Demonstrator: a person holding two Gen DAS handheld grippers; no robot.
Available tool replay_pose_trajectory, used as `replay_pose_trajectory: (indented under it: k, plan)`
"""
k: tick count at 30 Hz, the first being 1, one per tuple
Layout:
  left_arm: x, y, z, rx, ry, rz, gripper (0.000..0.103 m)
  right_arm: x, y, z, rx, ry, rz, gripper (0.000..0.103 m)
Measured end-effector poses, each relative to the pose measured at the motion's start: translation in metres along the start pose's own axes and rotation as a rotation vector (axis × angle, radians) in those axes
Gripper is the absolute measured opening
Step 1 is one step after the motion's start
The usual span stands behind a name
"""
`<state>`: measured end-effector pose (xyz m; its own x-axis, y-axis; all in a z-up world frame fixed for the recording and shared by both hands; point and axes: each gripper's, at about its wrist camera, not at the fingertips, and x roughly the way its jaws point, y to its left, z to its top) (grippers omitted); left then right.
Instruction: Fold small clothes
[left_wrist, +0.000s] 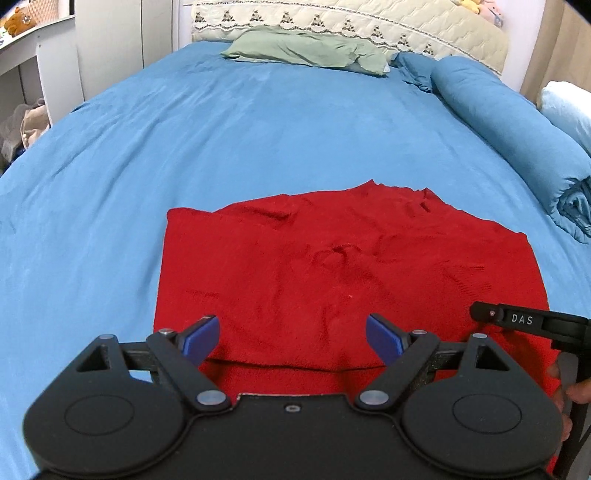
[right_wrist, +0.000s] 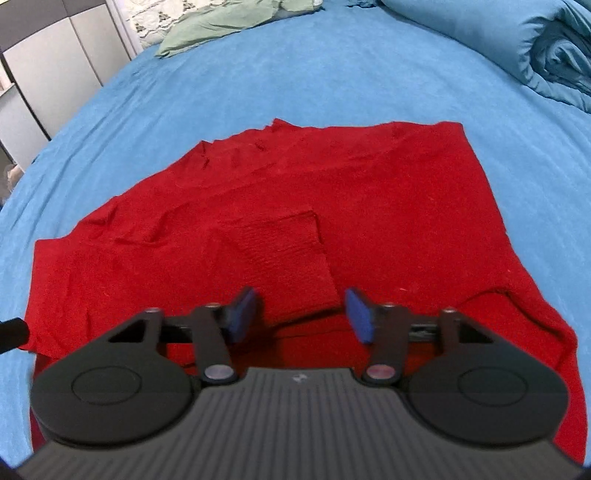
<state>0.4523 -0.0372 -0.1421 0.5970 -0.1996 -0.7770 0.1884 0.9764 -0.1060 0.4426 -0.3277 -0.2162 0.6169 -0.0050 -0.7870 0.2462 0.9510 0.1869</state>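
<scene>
Red garment (left_wrist: 332, 266) spread widthwise near bed (left_wrist: 258, 129) foot edge; left gripper (left_wrist: 291, 338) released, right gripper (right_wrist: 301, 314) half-narrowed, empty, over near hem.

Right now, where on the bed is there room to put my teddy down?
The big bare stretch of blue sheet between the red sweater and the green pillow is free, and so is the sheet left of the sweater. The right edge is crowded by the rolled blue duvet.
</scene>
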Motion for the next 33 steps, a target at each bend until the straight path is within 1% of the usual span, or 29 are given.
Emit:
replay_pose_trajectory:
  k: [2,3,6,10,13,15,17,21,23,25,26,28,29,30,31,33]
  plan:
    - [-0.001,0.000,-0.001,-0.001,0.005,0.001,0.089,0.001,0.004,0.002,-0.017,0.004,0.003,0.028]
    - [-0.001,0.001,-0.001,-0.001,0.007,0.000,0.089,-0.001,0.006,0.003,-0.027,0.003,0.009,0.023]
    - [0.001,0.003,-0.002,-0.001,0.009,0.003,0.089,-0.014,0.016,0.014,-0.063,-0.038,0.022,0.023]
    - [0.002,0.004,-0.002,0.001,0.013,0.005,0.089,-0.042,0.015,0.045,-0.104,-0.135,0.047,0.023]
    - [0.003,0.004,-0.002,0.002,0.008,0.001,0.089,-0.062,-0.001,0.069,-0.104,-0.213,0.013,0.023]
    - [0.005,0.003,-0.003,0.002,0.008,0.001,0.089,-0.070,-0.020,0.080,-0.098,-0.250,-0.037,0.023]
    - [0.008,0.002,-0.004,0.002,0.013,0.001,0.089,-0.065,-0.039,0.081,-0.107,-0.238,-0.094,0.023]
    - [0.018,0.000,-0.006,0.003,0.033,0.003,0.089,-0.033,-0.068,0.063,-0.060,-0.134,-0.123,0.022]
    - [0.022,-0.001,-0.007,0.009,0.042,0.004,0.089,-0.020,-0.078,0.055,-0.042,-0.108,-0.154,0.022]
    - [0.025,-0.002,-0.007,0.018,0.043,0.005,0.089,-0.017,-0.088,0.052,-0.002,-0.102,-0.143,0.023]
    - [0.026,-0.003,-0.007,0.023,0.044,0.006,0.089,-0.013,-0.089,0.052,-0.007,-0.090,-0.143,0.024]
    - [0.028,-0.005,-0.006,0.029,0.044,0.006,0.089,-0.006,-0.089,0.046,-0.025,-0.061,-0.158,0.029]
    - [0.028,-0.007,-0.006,0.031,0.042,0.004,0.089,-0.008,-0.088,0.043,-0.022,-0.050,-0.177,0.042]
    - [0.028,-0.008,-0.005,0.033,0.041,0.002,0.089,-0.011,-0.088,0.041,-0.021,-0.054,-0.187,0.057]
    - [0.027,-0.010,-0.003,0.037,0.038,0.001,0.089,-0.018,-0.087,0.039,-0.023,-0.083,-0.178,0.063]
    - [0.028,-0.014,-0.001,0.046,0.030,-0.006,0.089,-0.031,-0.081,0.034,-0.047,-0.141,-0.131,0.080]
